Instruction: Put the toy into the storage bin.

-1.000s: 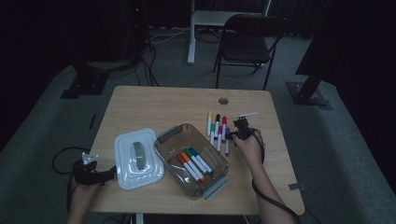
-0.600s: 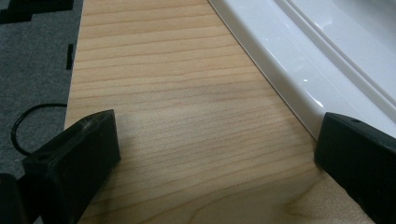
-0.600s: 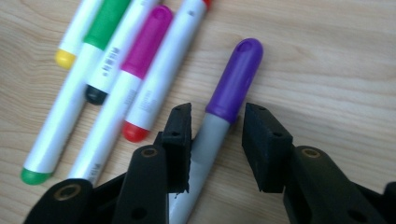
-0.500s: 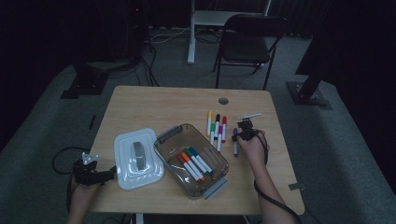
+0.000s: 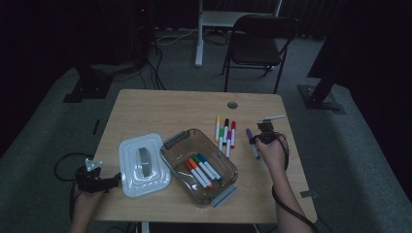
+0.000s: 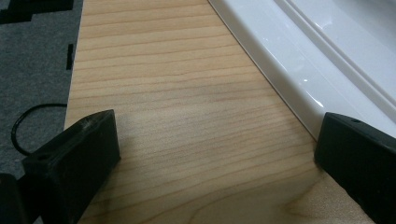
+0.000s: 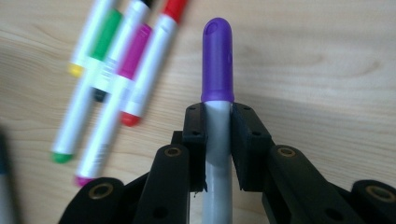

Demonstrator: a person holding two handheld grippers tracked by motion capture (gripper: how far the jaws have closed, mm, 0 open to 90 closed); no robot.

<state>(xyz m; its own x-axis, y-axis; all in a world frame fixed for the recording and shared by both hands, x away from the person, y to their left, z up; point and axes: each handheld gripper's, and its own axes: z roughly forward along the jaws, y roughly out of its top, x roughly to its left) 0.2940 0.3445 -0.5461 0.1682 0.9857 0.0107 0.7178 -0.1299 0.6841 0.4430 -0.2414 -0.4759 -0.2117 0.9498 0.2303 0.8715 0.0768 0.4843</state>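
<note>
Clamping the purple-capped grey marker [image 7: 218, 93], the right gripper [image 7: 217, 123] is held right of the clear plastic bin [image 5: 199, 165], likely for sorting; left gripper [image 6: 210, 154] is parked wide apart beside the white lid [image 6: 327, 60].

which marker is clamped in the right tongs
The purple-capped marker. The right tongs are shut on its grey barrel, while the yellow, green, magenta and red ones lie loose on the table beside it.

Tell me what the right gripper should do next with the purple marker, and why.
Probably lift the purple marker and carry it toward the open bin. The right gripper is shut on its grey barrel, away from the loose markers on the table, and several markers already lie in the bin. The left gripper sits open beside the white lid, out of the way.
</note>
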